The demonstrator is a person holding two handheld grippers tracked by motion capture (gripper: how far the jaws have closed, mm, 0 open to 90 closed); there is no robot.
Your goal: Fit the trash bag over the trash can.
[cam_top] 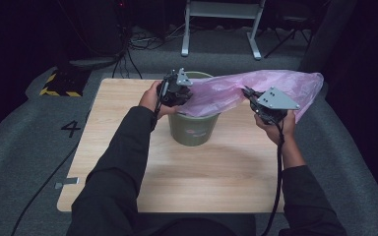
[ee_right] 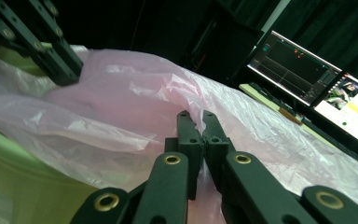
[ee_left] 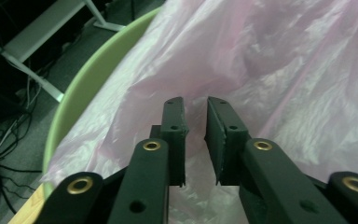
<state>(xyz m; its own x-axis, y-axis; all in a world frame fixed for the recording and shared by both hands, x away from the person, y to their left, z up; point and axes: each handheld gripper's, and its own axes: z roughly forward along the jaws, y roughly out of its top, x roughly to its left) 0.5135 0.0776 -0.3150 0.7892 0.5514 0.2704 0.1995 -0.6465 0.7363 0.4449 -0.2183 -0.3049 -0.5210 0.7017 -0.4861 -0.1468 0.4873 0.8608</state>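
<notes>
Pink plastic film, a thin bag, stretches between my two tools above a green bin that stands on the wooden table. One end of the bag drapes over the bin's rim and the other end billows out to my right, past the table's edge. My left gripper sits at the bin's near-left rim; in the left gripper view its jaws stand only a narrow gap apart, with a fold of the bag running up between them, and I cannot tell whether the pads bite on the film. My right gripper is held off to the right of the bin, its jaws pressed together on the bag, pinching the film. Behind the right gripper, two lit screens glow in the dark.
</notes>
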